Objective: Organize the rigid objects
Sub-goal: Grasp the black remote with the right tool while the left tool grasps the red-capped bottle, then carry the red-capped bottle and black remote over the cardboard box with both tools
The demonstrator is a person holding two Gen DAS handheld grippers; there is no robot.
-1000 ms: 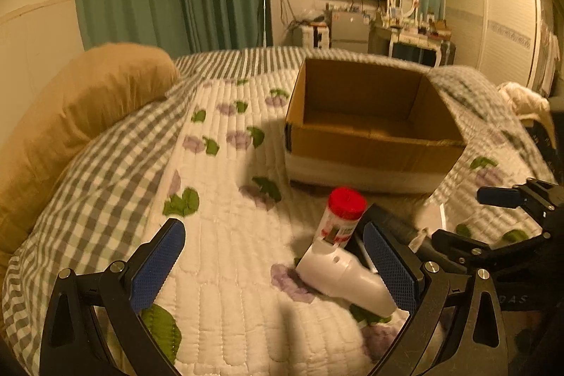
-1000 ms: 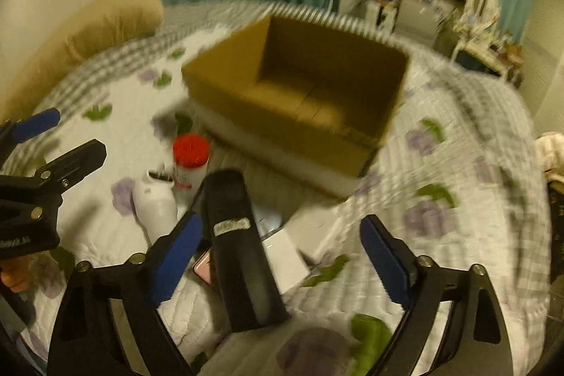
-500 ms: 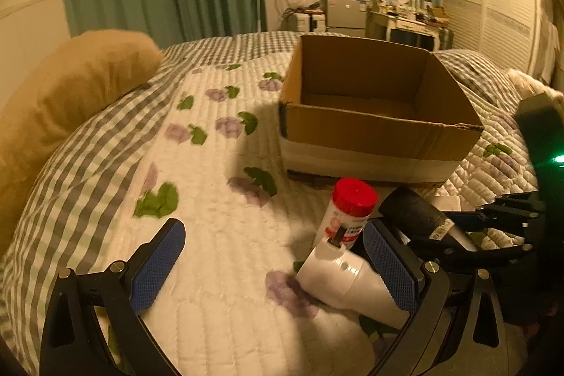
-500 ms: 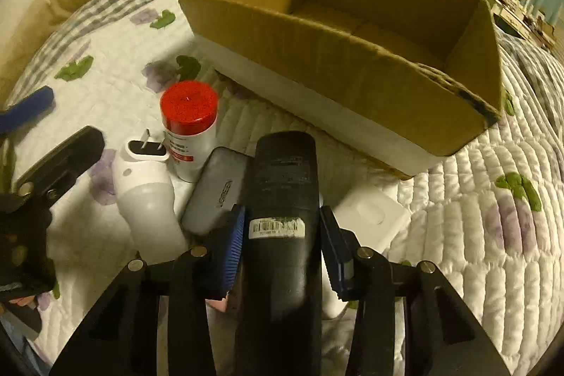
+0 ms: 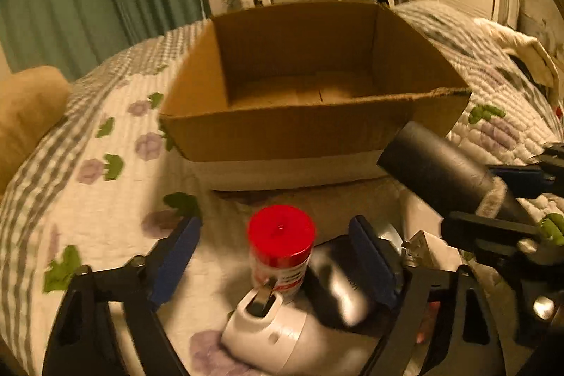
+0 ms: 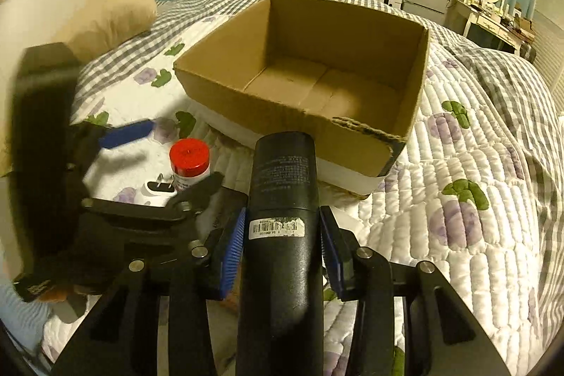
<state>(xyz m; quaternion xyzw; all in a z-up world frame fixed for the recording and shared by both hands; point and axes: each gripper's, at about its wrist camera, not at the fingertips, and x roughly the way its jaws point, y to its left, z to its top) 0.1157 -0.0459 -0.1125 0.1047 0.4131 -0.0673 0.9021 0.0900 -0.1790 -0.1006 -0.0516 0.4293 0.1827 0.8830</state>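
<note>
My right gripper [image 6: 282,235] is shut on a black bottle [image 6: 282,185] with a barcode label, held above the quilt and pointing at the open cardboard box [image 6: 282,115]; the bottle also shows in the left wrist view [image 5: 440,175]. My left gripper [image 5: 278,249] is open, its fingers on either side of a red-capped jar [image 5: 280,245]. A white plug adapter [image 5: 271,330] and a dark case [image 5: 338,284] lie just in front of it. The box [image 5: 282,133] stands behind them.
A white flat box [image 5: 423,217] lies beside the pile. A tan pillow [image 6: 109,16] sits at the far left of the bed. The quilt [image 6: 476,235] stretches right of the box. A dresser and TV stand by the far wall.
The right gripper closed on the black bottle and lifted it off the quilt. The left gripper moved forward and right, now straddling the red-capped jar.
</note>
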